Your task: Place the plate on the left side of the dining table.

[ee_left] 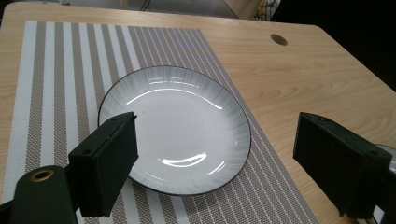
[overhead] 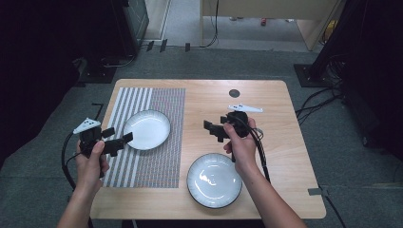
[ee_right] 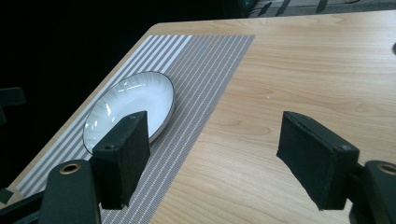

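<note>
Left gripper (overhead: 119, 137) beside plate (overhead: 147, 129) on striped mat (overhead: 161, 156), fingers apart; right gripper (overhead: 212, 127) above counter (overhead: 285, 142), fingers apart, empty.

The mat (overhead: 157, 142) is striped grey and white, with finer stripes towards the right gripper (overhead: 215, 129). Ahead of the black left gripper (overhead: 122, 138), a white plate (ee_left: 175, 128) has a dark rim. The table (overhead: 280, 137) is pale woodgrain.
</note>
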The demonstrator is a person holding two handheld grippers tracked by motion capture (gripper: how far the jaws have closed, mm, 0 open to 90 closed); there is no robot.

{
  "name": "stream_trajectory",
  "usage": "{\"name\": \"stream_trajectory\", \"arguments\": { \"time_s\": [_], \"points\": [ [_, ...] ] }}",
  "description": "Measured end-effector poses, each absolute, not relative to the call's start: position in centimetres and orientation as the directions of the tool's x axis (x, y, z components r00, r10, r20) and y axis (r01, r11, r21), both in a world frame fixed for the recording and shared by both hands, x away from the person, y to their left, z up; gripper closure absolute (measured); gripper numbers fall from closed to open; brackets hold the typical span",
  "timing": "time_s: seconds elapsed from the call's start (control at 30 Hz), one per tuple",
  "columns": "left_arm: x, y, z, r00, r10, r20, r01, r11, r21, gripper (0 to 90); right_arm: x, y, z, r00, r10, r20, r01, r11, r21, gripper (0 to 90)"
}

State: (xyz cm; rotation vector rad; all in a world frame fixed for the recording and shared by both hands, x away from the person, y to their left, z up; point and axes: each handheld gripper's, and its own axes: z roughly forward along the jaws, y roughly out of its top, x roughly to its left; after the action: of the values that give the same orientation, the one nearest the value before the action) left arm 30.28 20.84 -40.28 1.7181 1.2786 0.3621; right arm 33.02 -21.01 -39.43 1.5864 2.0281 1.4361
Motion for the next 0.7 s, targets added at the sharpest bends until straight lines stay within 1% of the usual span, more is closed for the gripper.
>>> {"name": "stream_trajectory", "arguments": {
  "time_s": [0.27, 0.53, 0.7],
  "points": [
    [29.0, 20.0, -40.4, 0.437, 0.858, -0.272, 0.576, -0.035, 0.817, 14.0, 31.4, -22.8, -39.3, -0.411, 0.826, 0.386, 0.624, -0.054, 0.78, 25.1],
    [27.7, 19.6, -40.8, 0.458, 0.846, -0.273, 0.561, -0.037, 0.827, 14.0, 30.0, -24.9, -40.4, -0.391, 0.837, 0.381, 0.627, -0.06, 0.776, 25.1],
    [27.1, 19.2, -41.5, 0.475, 0.836, -0.276, 0.549, -0.036, 0.835, 14.0, 29.0, -26.4, -40.9, -0.382, 0.832, 0.403, 0.637, -0.079, 0.767, 24.1]
  ]
}}
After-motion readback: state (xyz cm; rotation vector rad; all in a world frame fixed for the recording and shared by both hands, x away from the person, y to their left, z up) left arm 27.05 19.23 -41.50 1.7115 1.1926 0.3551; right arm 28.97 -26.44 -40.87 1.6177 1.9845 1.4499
